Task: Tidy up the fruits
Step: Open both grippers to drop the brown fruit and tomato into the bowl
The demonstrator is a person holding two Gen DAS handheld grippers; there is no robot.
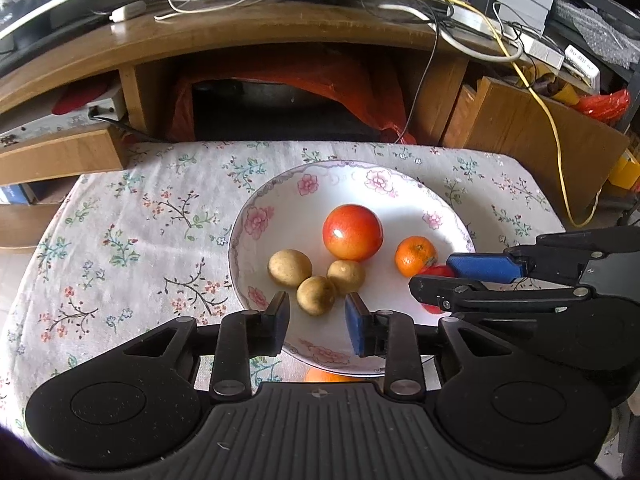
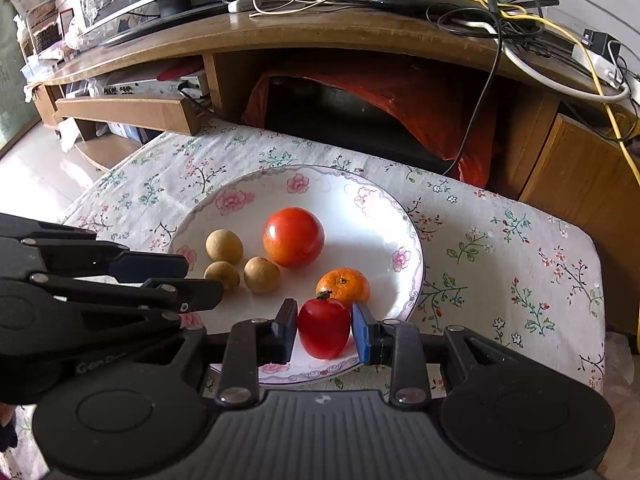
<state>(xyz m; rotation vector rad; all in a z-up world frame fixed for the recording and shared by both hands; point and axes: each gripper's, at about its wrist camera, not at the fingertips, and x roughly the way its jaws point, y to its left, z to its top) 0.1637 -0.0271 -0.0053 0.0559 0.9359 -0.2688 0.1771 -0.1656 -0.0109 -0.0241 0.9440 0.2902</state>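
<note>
A white floral plate [image 1: 280, 208] [image 2: 372, 216] sits on the flowered tablecloth. It holds a large red-orange tomato [image 1: 352, 232] [image 2: 293, 237], a small orange mandarin [image 1: 415, 256] [image 2: 343, 284] and three brown longans [image 1: 290, 268] [image 2: 224, 246]. My right gripper [image 2: 325, 328] is shut on a small red fruit [image 2: 323, 328] over the plate's near rim; this fruit shows partly behind the right fingers in the left wrist view [image 1: 438, 272]. My left gripper [image 1: 316, 320] is open and empty, just above the nearest longan [image 1: 316, 295].
A wooden TV stand [image 1: 256, 36] with cables, a power strip and an orange bag stands close behind the table. An orange fruit [image 1: 326, 377] peeks out below the plate's near rim. The tablecloth [image 1: 132, 232] spreads left of the plate.
</note>
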